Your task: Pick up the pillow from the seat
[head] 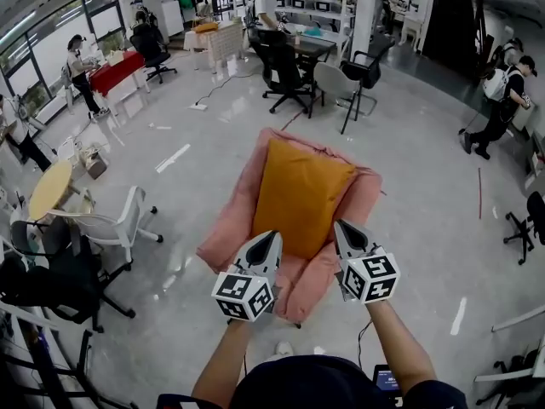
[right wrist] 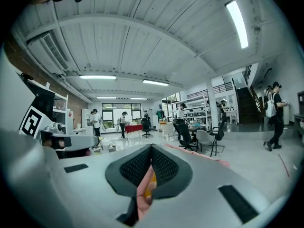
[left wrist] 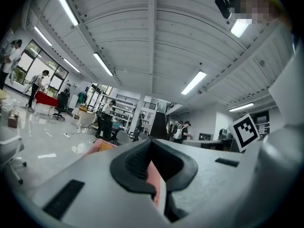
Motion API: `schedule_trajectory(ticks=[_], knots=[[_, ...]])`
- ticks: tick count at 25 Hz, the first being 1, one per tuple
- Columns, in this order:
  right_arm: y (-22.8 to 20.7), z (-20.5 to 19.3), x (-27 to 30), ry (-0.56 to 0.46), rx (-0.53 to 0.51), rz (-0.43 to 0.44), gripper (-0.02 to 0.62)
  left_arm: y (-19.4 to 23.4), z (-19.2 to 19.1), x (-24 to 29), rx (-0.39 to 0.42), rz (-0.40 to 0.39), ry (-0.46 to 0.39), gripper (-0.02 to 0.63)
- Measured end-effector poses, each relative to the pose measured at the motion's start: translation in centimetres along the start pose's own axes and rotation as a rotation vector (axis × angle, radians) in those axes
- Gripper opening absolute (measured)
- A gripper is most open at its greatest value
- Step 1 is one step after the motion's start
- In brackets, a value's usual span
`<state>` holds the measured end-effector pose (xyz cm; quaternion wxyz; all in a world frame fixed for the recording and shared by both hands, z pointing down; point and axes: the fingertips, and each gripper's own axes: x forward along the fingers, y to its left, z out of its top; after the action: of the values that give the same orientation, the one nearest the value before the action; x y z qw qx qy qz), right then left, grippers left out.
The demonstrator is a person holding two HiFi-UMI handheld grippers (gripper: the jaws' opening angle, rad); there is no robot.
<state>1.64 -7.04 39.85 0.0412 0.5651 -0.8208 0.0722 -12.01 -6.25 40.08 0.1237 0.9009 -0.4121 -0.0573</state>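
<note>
Head view: left gripper (head: 272,242) and right gripper (head: 344,230) are hovering, closed and empty, over the seat's (head: 228,235) front edge. The pillow (head: 300,196) is lying on the seat just ahead, lengthwise away, equally near both.

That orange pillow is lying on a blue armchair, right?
Not quite. The head view shows the soft fabric armchair is pink, not blue; the rectangular orange fabric pillow does lie on it.
</note>
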Motion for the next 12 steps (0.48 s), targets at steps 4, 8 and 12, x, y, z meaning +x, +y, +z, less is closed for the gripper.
schedule_trajectory(ticks=[4,8,12], knots=[[0.3,-0.9,0.2,0.017,-0.002,-0.019,0.017,0.7,-0.7,0.2,-0.027,-0.016,0.008,0.002],[0.3,-1.4,0.0,0.034,-0.007,-0.033,0.017,0.7,-1.4,0.5,-0.05,-0.037,0.019,0.002],[-0.1,-1.5,-0.4,0.04,-0.004,-0.046,0.017,0.0,-1.9,0.6,-0.065,-0.056,0.026,0.002]])
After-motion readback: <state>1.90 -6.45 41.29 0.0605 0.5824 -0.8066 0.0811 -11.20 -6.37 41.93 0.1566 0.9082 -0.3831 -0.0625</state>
